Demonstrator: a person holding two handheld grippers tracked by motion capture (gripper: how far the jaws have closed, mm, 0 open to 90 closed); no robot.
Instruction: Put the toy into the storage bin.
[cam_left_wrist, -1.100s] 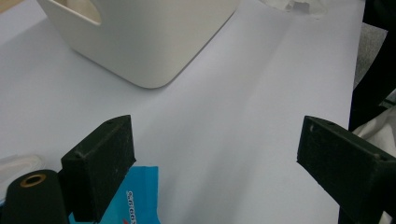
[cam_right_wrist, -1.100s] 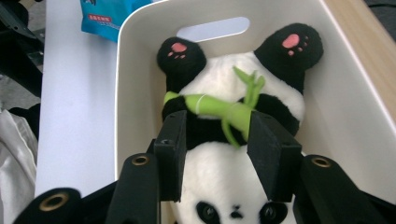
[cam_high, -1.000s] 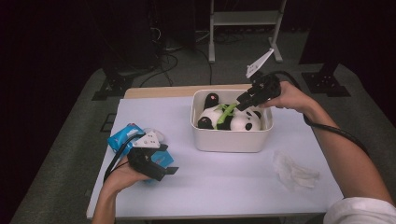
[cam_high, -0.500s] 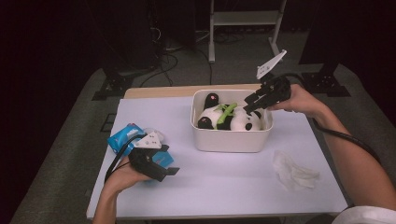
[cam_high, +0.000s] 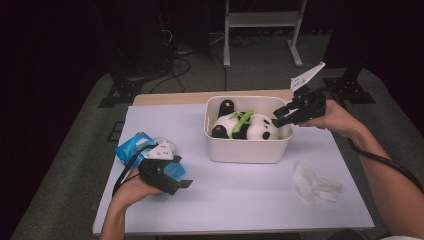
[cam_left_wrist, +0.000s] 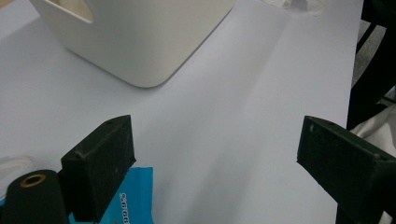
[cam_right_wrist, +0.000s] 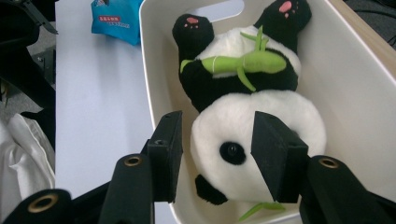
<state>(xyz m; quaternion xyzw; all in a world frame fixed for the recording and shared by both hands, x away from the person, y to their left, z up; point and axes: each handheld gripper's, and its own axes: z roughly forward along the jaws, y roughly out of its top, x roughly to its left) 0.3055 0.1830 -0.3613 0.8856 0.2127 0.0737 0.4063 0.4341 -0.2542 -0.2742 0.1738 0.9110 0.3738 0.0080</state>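
Soft panda (cam_right_wrist: 254, 116) lying on its back inside the white bin (cam_high: 247, 150), paws up, green bamboo across its tummy. Bin standing in the middle of the table (cam_high: 240, 200).

Right gripper (cam_high: 279, 116) now out at the right rim of the bin, just over the panda's head; a second ago closer in over the middle of the bin. Jaws about half open, and just been opening a bit more. In the right gripper view, panda's head between the two jaws, but pads not pressing on it. Nothing held there.

Looks like a pull-back after letting the panda go, or a fresh line-up for a grab at the head. Hard to tell which from here.

Left gripper (cam_high: 186, 184) resting low near the left front of the table, same spot as a second ago. Jaws wide apart, nothing between them but bare table. Blue pack (cam_high: 131, 148) just beside and under it. Crumpled tissue (cam_high: 316, 182) lying alone at the right side of the table, well apart from both grippers.
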